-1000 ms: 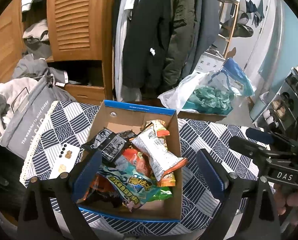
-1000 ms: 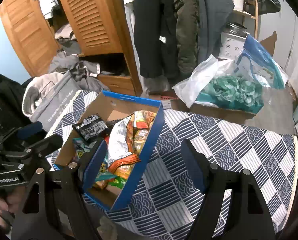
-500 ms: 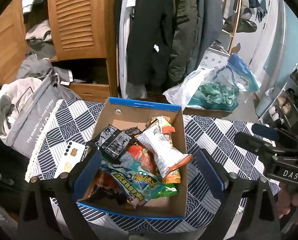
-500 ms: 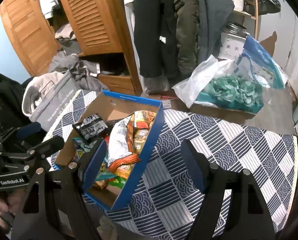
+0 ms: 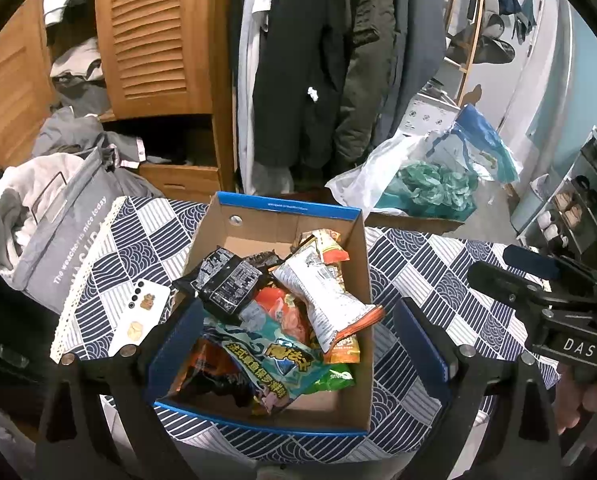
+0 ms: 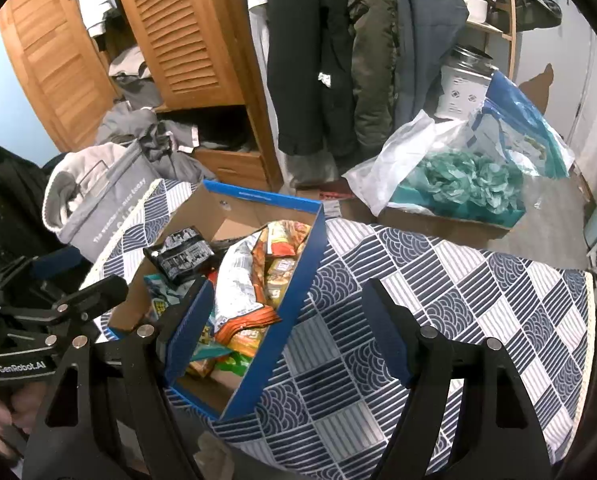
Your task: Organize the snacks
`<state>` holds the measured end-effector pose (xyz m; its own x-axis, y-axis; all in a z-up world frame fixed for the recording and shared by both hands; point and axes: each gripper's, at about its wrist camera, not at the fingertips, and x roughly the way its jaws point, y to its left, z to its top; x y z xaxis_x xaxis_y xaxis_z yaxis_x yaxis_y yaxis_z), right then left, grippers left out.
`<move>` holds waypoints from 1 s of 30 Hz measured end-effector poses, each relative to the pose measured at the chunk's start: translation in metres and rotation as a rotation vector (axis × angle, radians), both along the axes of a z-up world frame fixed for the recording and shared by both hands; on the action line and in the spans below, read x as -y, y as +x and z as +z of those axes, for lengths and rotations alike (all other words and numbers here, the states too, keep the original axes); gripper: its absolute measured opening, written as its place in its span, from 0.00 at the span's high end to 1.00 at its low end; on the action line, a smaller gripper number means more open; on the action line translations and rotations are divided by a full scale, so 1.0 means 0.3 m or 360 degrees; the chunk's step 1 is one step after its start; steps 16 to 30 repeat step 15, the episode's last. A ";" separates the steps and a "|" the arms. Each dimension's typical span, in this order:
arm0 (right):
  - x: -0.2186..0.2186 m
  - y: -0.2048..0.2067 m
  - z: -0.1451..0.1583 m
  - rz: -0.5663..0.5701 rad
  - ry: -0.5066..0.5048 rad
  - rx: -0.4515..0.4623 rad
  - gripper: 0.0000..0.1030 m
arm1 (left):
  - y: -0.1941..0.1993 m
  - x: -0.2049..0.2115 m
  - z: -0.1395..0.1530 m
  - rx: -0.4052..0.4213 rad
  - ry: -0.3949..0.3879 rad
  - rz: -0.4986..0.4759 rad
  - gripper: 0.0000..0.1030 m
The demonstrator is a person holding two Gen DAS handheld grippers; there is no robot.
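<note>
A: Box (image 5: 330, 408): matt brown cardboard, blue printed rim. Snack packets (image 5: 326, 292): glossy crinkled foil and plastic.

B: Surface cover (image 6: 438, 280): patterned woven cloth. Wardrobe door (image 5: 154, 32): slatted varnished wood. Phone (image 5: 140, 316): smooth white.

White phone (image 5: 140, 316) on patterned tablecloth (image 5: 426, 280), grey bag (image 5: 64, 236) beside, coats (image 5: 318, 60) behind

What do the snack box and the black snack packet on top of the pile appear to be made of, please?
Snack box: apparently corrugated cardboard, with matte brown inner walls and a printed blue outside.
Black snack packet: probably plastic film, judging by its creases and faint sheen.
</note>
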<state>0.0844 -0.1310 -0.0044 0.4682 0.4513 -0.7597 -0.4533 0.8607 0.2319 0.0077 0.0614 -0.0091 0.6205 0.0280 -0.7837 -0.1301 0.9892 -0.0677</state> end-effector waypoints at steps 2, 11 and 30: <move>0.000 0.000 0.000 0.0001 0.0000 0.0000 0.26 | 0.001 0.002 -0.002 0.0002 0.0006 0.0001 0.06; -0.001 -0.002 -0.001 0.0001 -0.0005 -0.0002 0.26 | -0.002 0.009 0.003 0.0020 0.0034 -0.0005 0.06; 0.002 -0.004 -0.003 0.0002 -0.0006 -0.0002 0.26 | -0.002 0.010 0.005 0.0023 0.0034 -0.0007 0.06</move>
